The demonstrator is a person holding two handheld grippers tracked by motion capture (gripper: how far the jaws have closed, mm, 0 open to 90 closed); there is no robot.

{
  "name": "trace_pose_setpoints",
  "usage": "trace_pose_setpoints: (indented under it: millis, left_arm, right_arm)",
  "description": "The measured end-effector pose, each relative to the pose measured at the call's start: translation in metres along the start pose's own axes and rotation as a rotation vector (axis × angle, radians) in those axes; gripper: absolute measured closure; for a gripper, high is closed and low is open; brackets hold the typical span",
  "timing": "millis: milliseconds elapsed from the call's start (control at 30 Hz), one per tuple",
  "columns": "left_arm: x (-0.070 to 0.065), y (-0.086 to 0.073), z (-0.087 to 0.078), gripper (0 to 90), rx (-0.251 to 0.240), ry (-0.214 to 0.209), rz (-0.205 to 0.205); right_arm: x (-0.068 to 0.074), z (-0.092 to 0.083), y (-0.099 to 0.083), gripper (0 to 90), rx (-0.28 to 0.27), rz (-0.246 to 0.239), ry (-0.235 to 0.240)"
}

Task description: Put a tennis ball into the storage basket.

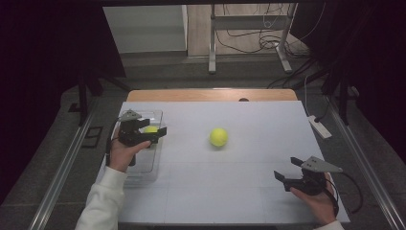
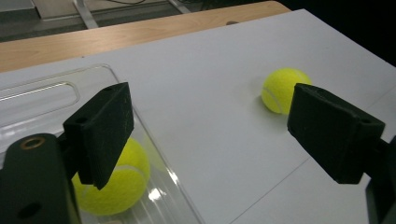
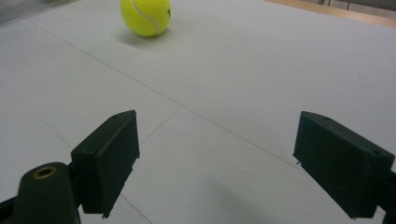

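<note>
- Broadly, we see a white table (image 1: 239, 191) from above, with a wooden edge along its far side and a dim room behind it.
- At the table's left side lies a clear plastic bin (image 1: 146, 167), long and shallow, with see-through walls.
- Our left gripper (image 1: 155, 132) hovers over the bin, held in a hand with a white sleeve, its black jaws pointing toward the middle of the table.
- Its jaws are spread apart with nothing clamped between them; in the left gripper view the pads (image 2: 105, 130) stand wide, with bare table showing in the gap.
- Our right gripper (image 1: 287, 171) sits near the table's right front corner, resting in an upturned hand, well apart from both balls.
- Its jaws are likewise released and empty; the right gripper view shows the table surface between them.
- One yellow tennis ball (image 2: 114, 179) lies inside the bin, just below the left gripper's left jaw, not touched by it.
- A second tennis ball (image 1: 218, 137) rests on the open table near the centre, between the two grippers and clear of the bin.
</note>
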State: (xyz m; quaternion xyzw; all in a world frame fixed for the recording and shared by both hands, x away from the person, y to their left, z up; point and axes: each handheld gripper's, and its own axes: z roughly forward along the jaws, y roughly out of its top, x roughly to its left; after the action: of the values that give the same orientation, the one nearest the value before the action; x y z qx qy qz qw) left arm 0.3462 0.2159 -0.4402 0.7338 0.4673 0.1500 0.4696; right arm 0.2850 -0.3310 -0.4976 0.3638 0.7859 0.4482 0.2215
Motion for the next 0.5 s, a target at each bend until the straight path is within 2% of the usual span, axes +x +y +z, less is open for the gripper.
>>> trace_pose_setpoints:
  millis: [500]
  left_arm:
    - [-0.015,0.003,0.003,15.6,0.008,-0.043,0.025]
  right_arm:
    - [0.000,0.001,0.000,14.6,0.001,-0.003,0.000]
